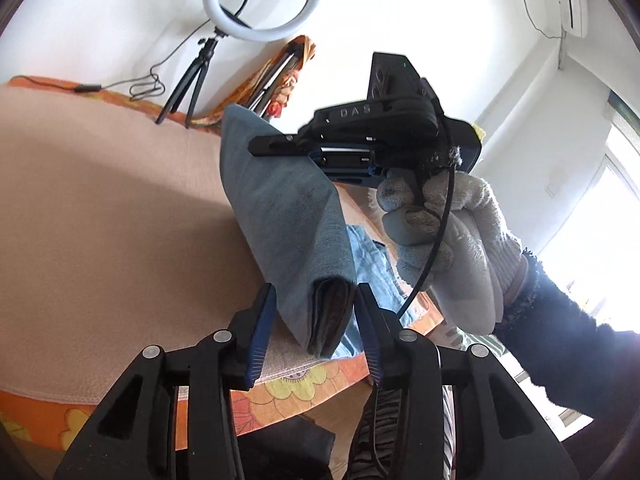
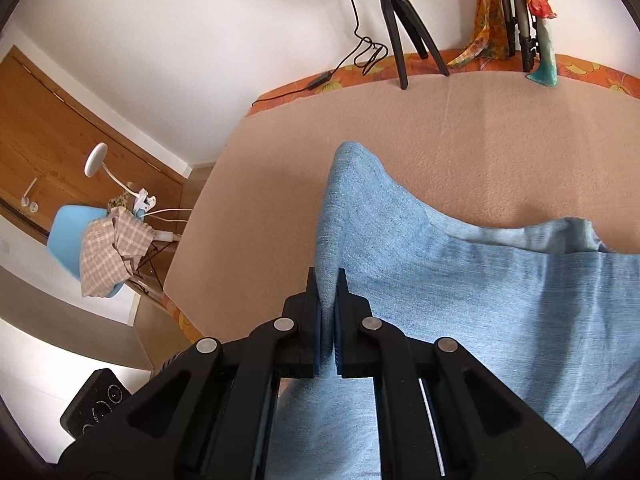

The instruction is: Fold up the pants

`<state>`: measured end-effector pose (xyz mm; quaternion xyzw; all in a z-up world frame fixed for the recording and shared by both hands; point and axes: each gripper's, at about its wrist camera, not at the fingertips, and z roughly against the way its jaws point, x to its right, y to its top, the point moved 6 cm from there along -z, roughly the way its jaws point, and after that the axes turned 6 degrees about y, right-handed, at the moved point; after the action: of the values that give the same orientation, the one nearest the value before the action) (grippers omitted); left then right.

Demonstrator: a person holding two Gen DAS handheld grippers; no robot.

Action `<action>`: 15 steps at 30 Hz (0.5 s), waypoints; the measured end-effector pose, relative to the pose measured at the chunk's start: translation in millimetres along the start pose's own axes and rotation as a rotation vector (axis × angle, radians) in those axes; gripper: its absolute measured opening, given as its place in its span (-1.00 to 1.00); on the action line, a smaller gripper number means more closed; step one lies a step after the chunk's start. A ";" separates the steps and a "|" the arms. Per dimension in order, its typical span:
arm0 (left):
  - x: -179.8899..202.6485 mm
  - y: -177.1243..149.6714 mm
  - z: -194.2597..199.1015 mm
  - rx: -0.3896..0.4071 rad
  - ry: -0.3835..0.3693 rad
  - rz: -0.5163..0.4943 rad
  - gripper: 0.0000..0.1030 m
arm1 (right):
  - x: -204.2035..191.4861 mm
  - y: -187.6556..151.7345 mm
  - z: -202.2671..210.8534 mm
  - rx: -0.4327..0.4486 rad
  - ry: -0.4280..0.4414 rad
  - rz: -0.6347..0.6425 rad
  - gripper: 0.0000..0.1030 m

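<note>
The light blue denim pants [image 2: 480, 300] lie partly on the beige blanket [image 2: 360, 152] with one edge lifted. My right gripper [image 2: 329, 280] is shut on that raised fold of denim. In the left wrist view the pants [image 1: 288, 216] hang as a lifted fold, pinched at the far top by the right gripper [image 1: 264, 148], held by a gloved hand [image 1: 440, 232]. My left gripper [image 1: 316, 300] has its jaws apart on both sides of the fold's near thick hem, with gaps showing beside the cloth.
A ring light [image 1: 262, 0] on a tripod [image 2: 404, 20] stands at the blanket's far edge with a cable [image 2: 352, 56]. An orange floral cover [image 1: 280, 392] edges the table. A blue chair with a checked cloth [image 2: 112, 252] stands left of the table.
</note>
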<state>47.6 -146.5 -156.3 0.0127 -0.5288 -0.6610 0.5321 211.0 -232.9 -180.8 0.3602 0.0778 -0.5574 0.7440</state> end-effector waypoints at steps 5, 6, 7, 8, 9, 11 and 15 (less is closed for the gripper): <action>-13.6 9.0 16.6 0.058 0.045 0.014 -0.24 | 12.8 5.1 43.9 0.065 0.016 -0.011 -0.89; -17.4 10.4 13.1 0.053 0.063 0.012 -0.24 | 16.4 5.8 52.7 0.079 0.015 -0.016 -0.89; -21.0 12.2 6.2 0.043 0.073 0.009 -0.24 | 20.0 6.9 61.2 0.091 0.014 -0.023 -0.89; -24.1 14.3 -3.6 0.031 0.076 0.004 -0.24 | 23.3 7.4 70.0 0.104 0.012 -0.029 -0.89; -25.3 16.1 -13.1 0.017 0.078 -0.003 -0.25 | 27.2 7.7 79.0 0.116 0.007 -0.033 -0.89; -20.8 16.2 -31.9 -0.015 0.068 -0.026 -0.25 | 35.5 7.6 99.1 0.141 -0.007 -0.038 -0.89; -1.6 15.8 -74.7 -0.078 0.036 -0.088 -0.25 | 57.7 3.0 137.6 0.189 -0.035 -0.062 -0.89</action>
<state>102.6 -194.6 -178.8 0.0272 -0.4920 -0.7036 0.5120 195.5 -362.8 -109.1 0.4164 0.0232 -0.5910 0.6905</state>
